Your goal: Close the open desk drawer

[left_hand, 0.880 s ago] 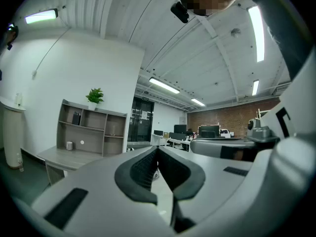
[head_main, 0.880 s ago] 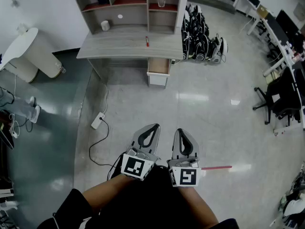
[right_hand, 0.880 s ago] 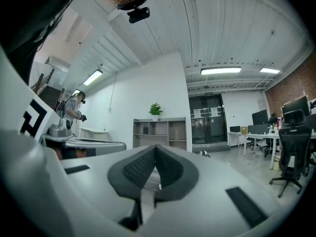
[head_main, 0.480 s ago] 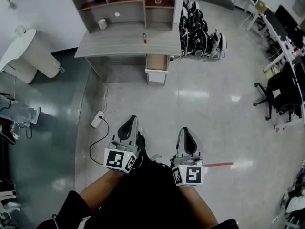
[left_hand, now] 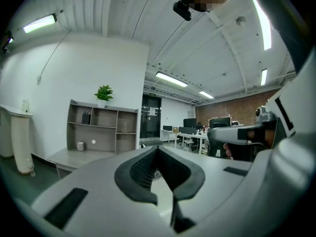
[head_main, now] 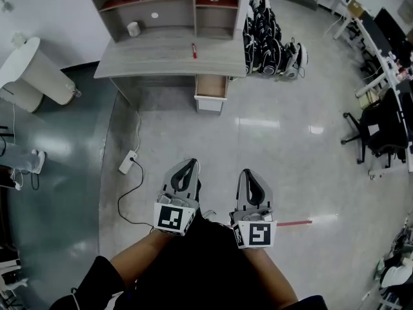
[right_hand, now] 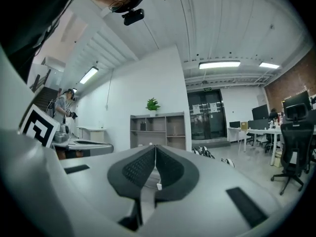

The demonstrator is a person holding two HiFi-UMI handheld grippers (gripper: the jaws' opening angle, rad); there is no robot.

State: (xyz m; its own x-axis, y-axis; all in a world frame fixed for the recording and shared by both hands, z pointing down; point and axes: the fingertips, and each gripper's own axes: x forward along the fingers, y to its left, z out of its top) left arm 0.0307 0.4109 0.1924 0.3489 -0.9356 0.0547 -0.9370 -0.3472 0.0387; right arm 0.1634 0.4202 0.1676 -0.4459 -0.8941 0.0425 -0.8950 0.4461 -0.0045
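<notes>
both claws are held low and level in front of the person, side by side and a little apart, pointing across the bare floor. the left gripper (head_main: 190, 165) has its jaws pressed together with nothing between them, and its own view shows the dark pads meeting at the tip (left_hand: 158, 149). the right gripper (head_main: 249, 173) is likewise closed and empty, its pads touching along their length (right_hand: 155, 147). the open drawer (head_main: 211, 90) lies well ahead of both claws, roughly on a line between them, pulled out from under the right end of the grey desk (head_main: 148, 62) so that its wooden inside shows. on the desk top, beyond the drawer, lies a red pen (head_main: 193, 50), and behind that rises a shelf unit (head_main: 169, 8). ahead and to the right of the right gripper a cluster of black bags (head_main: 268, 44) sits on the floor beside the desk. ahead and to the left of the left gripper a white power strip (head_main: 127, 162) lies on the floor, nearer than the desk. just to the right of the right gripper a red strip (head_main: 293, 223) marks the floor. in the gripper views the shelf unit stands far off beyond the jaw tips; the drawer there is too small to pick out with any certainty.
</notes>
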